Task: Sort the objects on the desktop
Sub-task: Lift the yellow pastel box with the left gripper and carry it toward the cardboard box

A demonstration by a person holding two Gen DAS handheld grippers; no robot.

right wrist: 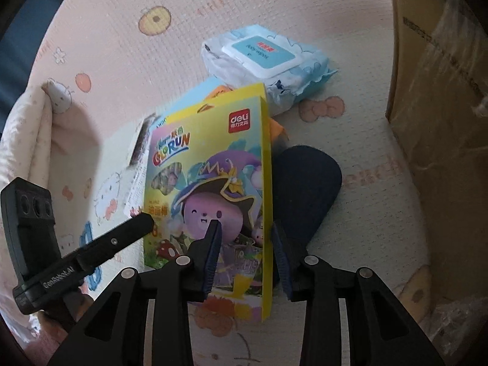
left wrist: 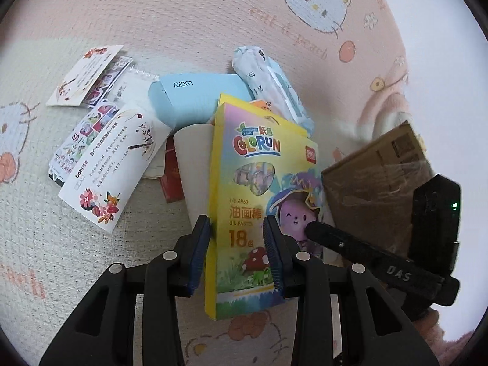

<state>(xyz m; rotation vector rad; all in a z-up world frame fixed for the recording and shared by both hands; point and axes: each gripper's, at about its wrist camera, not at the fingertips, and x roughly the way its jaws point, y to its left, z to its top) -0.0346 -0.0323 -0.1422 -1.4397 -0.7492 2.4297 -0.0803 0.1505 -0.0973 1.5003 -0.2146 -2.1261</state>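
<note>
Oil pastel box, yellow, marked COLORUN and 18, lies on top of the pile in the middle of the pink cartoon-print mat. Your left gripper straddles the box's lower left portion: one blue pad sits at the left edge, the other over the printed face. Jaws are spread, and whether the pads press the cardboard you cannot tell from this view. Your right gripper straddles the box's right edge in the right wrist view, one fingertip over the purple character's face, the other just past the yellow side. Jaws are also apart; contact is unclear.

Under the box: a pale blue case printed LUCKY, a beige paper cup on its side, something red beneath the cup, and an orange item peeking out at the box's right edge. A wet wipes pack with a blue flip lid lies beyond the box, touching the pile. Left of the pile, a white floral leaflet overlaps a photo-print sheet; another floral card lies farther back, beside a spiral-bound pad.

A dark blue oval thing lies on the mat partly under the box's right side. A cardboard carton wrapped in clear film stands to the right, apart from the pile.
</note>
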